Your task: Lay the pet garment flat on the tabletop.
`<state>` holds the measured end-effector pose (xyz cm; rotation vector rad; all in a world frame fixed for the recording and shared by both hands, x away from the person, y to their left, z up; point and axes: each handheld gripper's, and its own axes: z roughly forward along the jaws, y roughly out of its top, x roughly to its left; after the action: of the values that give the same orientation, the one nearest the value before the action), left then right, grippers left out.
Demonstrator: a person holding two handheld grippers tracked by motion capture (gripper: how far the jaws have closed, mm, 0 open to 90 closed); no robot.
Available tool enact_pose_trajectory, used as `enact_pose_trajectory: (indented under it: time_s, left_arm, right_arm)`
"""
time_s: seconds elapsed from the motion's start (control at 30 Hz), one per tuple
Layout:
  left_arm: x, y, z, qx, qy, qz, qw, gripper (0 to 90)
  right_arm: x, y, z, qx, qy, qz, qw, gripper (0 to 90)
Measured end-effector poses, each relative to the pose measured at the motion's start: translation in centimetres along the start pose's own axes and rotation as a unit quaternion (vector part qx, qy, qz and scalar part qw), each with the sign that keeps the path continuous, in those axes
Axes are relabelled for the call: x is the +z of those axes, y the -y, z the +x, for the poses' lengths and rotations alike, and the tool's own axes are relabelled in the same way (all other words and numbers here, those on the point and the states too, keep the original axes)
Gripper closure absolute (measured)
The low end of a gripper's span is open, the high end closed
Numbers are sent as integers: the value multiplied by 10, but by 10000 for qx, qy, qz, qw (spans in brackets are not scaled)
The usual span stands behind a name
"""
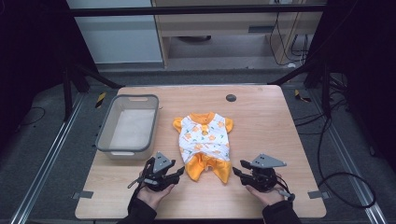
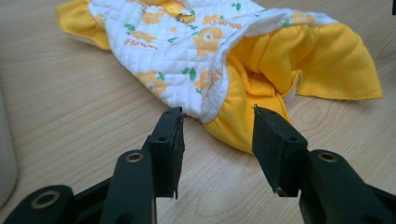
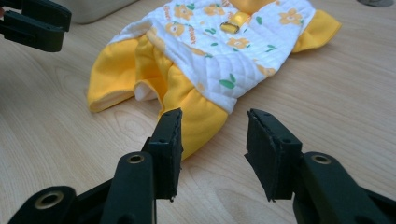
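Here, baby romper [image 1: 204, 144] flat between left gripper [image 1: 180, 171], right gripper [image 1: 237, 171], both half-open, empty.

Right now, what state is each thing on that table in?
Baby romper: lying flat on the table, buttoned, not gripped.
Grey plastic bin: upright, nothing in it.
Left gripper: open, jaws at the romper's yellow leg hem.
Right gripper: open, at the other leg.
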<state>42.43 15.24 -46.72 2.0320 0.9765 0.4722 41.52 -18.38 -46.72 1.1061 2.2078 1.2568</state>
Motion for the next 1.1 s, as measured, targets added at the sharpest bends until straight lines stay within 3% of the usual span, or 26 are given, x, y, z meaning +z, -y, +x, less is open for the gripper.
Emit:
enact_pose_trajectory:
  time_s: [0.63, 0.87, 1.1]
  left_arm:
    - [31, 4, -18, 115, 107, 369, 9992, 560]
    - [37, 5, -21, 40, 66, 533, 9986, 687]
    - [39, 5, -22, 29, 109, 569, 9983, 851]
  right_arm:
    - [26, 9, 14, -3, -367, 370, 9986, 568]
    - [31, 10, 17, -69, -388, 502, 9980, 627]
    - [32, 10, 15, -38, -378, 686, 9969, 805]
